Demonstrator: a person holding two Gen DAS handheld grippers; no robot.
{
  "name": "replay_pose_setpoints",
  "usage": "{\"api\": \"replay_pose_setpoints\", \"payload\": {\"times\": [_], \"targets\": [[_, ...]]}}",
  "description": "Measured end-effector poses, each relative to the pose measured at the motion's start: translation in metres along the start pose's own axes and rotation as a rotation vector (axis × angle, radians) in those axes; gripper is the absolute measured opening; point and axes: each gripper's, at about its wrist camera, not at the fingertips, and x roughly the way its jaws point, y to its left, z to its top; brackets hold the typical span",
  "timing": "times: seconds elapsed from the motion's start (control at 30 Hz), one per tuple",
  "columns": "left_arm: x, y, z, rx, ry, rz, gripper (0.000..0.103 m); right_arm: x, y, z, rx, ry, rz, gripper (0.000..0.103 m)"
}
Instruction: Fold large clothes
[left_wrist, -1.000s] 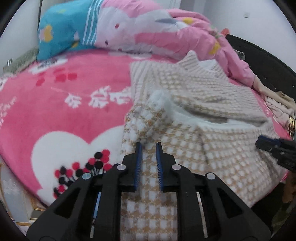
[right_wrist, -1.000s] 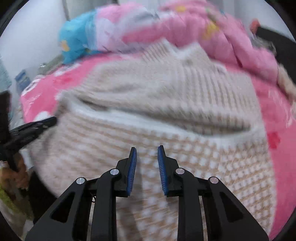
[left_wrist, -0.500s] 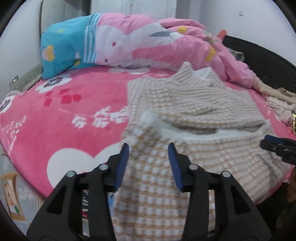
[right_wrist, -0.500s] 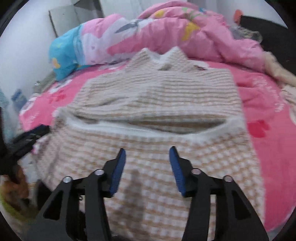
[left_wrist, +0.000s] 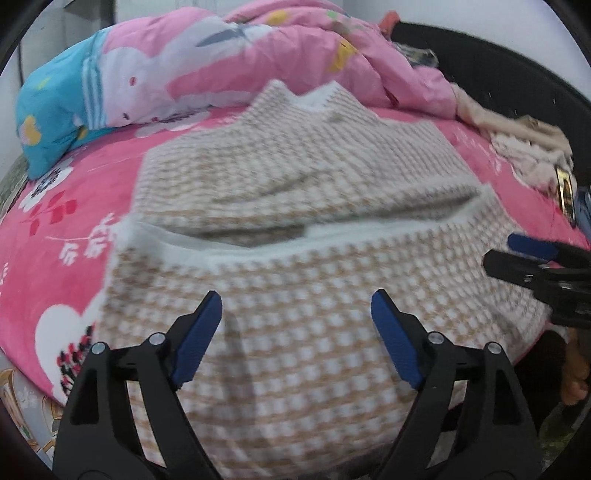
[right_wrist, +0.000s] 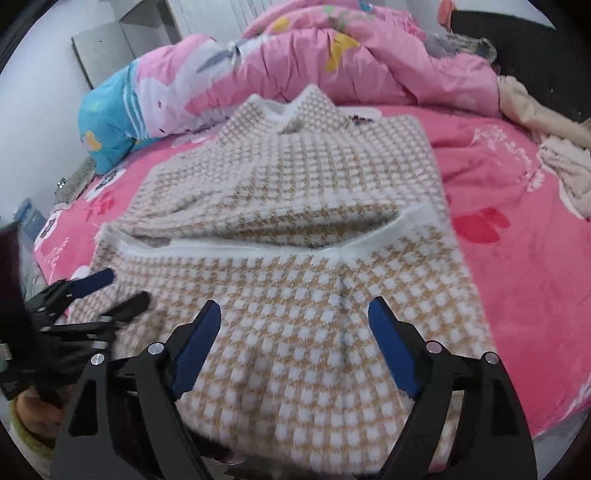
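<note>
Thick, fluffy checked sweater (left_wrist: 295, 306) on bed (left_wrist: 55, 266): soft, limp, bulky. Left gripper (left_wrist: 296, 334) and right gripper (right_wrist: 294, 338) jaws just opened wide, empty. Best taken at folded hem corners.

Even, soft indoor light with no glare. Both fisheye views bow strongly toward dark circular corners. The left view is motion-blurred across the sweater (left_wrist: 295, 229); the right view renders it (right_wrist: 295, 258) sharper, softening at the edges. Shadows are faint.
</note>
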Motion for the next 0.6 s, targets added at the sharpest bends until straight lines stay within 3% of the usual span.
{"api": "replay_pose_setpoints", "payload": {"times": [0.13, 0.23, 0.43, 0.6], "targets": [[0.016, -0.021, -0.012, 0.043, 0.037, 0.035, 0.083, -0.006, 0.000, -0.016, -0.027, 0.015, 0.006, 0.081], [0.018, -0.022, -0.017, 0.039, 0.014, 0.039, 0.085, 0.022, -0.007, -0.037, -0.050, 0.103, -0.042, 0.083], [0.022, -0.019, -0.016, 0.029, 0.026, 0.020, 0.086, 0.019, -0.008, -0.037, -0.042, 0.092, -0.040, 0.085], [0.021, -0.018, -0.014, 0.017, 0.030, 0.020, 0.086, -0.008, -0.002, -0.033, -0.098, 0.036, -0.012, 0.085]]}}
